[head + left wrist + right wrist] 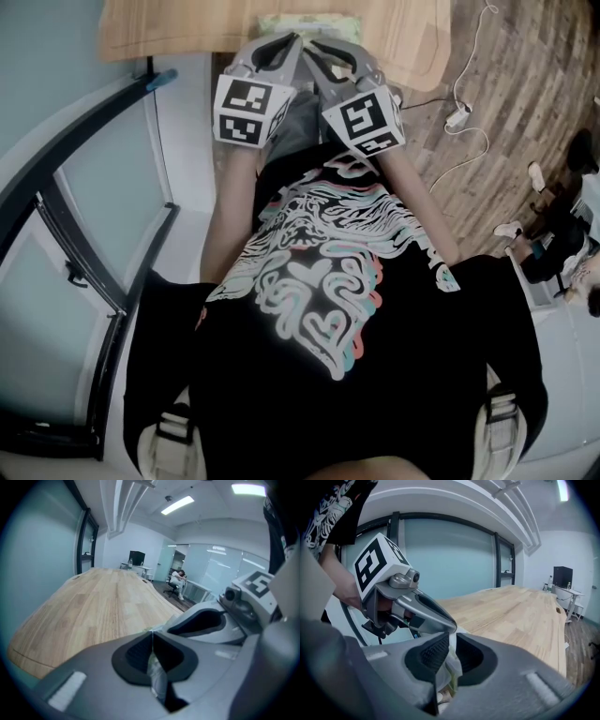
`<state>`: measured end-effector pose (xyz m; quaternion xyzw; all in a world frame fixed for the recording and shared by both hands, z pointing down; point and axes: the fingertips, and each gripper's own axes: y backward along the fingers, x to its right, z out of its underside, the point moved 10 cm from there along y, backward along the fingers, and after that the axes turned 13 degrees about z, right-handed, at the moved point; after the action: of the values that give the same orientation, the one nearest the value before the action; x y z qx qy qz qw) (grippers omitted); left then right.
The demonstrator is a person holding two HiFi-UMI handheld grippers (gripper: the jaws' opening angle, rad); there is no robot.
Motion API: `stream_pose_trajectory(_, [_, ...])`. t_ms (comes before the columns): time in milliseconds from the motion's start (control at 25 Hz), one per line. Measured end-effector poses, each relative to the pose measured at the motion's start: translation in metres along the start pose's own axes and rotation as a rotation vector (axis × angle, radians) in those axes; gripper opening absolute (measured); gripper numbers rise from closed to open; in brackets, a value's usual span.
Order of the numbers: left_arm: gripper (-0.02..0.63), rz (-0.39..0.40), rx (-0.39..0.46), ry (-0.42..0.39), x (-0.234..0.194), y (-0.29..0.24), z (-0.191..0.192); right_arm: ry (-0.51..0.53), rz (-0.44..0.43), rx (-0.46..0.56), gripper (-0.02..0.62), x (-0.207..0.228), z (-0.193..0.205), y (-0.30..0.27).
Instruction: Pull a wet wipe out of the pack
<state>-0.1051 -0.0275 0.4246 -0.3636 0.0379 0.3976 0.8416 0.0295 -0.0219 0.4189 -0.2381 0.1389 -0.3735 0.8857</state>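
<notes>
"Was anything out of the pack (337,23) yet?"

"Not that I could see. The left gripper (152,633) and right gripper (450,638) were each pinched shut on it, at the table's (169,28) near edge; the pulling remained."

Pale green pack (309,21), light wood-grain table (169,28), black shirt (394,375), white swirls

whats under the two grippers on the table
A green pack, only its far edge showing on the table; the left gripper and right gripper cover the rest.
</notes>
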Motion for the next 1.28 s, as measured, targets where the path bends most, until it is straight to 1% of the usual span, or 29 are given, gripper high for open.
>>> stream_pose_trajectory(280, [-0.003, 0.005, 0.032, 0.004, -0.001, 0.011, -0.006, 0.093, 0.005, -0.051, 0.048, -0.006, -0.001, -0.005])
stream_pose_trajectory(400, [-0.003, 0.019, 0.028, -0.014, 0.0, 0.015, -0.008, 0.112, 0.007, -0.051, 0.051, -0.007, -0.003, -0.009])
stream_pose_trajectory(440, [-0.003, 0.024, 0.027, -0.017, 0.0, 0.015, -0.007, 0.123, 0.006, -0.05, 0.074, -0.009, -0.004, -0.01])
stream_pose_trajectory(480, [-0.003, 0.028, 0.025, -0.019, 0.0, 0.016, -0.007, 0.136, 0.006, -0.05, 0.075, -0.01, -0.005, -0.012])
stream_pose_trajectory(680, [-0.003, 0.06, 0.031, -0.027, 0.004, 0.018, -0.006, 0.235, 0.024, -0.045, 0.075, -0.016, -0.007, -0.017])
stream_pose_trajectory(760, [-0.003, 0.077, 0.033, -0.041, 0.005, 0.018, -0.007, 0.26, 0.032, -0.044, 0.066, -0.017, -0.007, -0.018])
stream_pose_trajectory(800, [-0.003, 0.083, 0.034, -0.049, 0.005, 0.018, -0.008, 0.267, 0.038, -0.043, 0.051, -0.017, -0.006, -0.019])
stream_pose_trajectory(840, [-0.003, 0.087, 0.037, -0.057, 0.006, 0.018, -0.008, 0.272, 0.042, -0.042, 0.021, -0.018, -0.006, -0.019])
stream_pose_trajectory(1040, [0.0, 0.069, 0.048, -0.095, 0.004, 0.021, -0.007, 0.262, 0.053, -0.04, 0.012, -0.021, -0.007, -0.02])
stream_pose_trajectory(1120, [0.016, 0.06, 0.066, -0.092, 0.004, 0.022, -0.007, 0.257, 0.053, -0.041, 0.012, -0.02, -0.007, -0.021])
stream_pose_trajectory(1160, [0.054, 0.058, 0.075, -0.084, 0.003, 0.024, -0.006, 0.253, 0.053, -0.042, 0.012, -0.02, -0.007, -0.02])
stream_pose_trajectory(1200, [0.079, 0.058, 0.081, -0.069, 0.003, 0.025, -0.005, 0.249, 0.053, -0.042, 0.012, -0.019, -0.008, -0.02])
stream_pose_trajectory(1280, [0.101, 0.071, 0.08, -0.033, 0.0, 0.027, -0.001, 0.247, 0.054, -0.039, 0.012, -0.019, -0.008, -0.019])
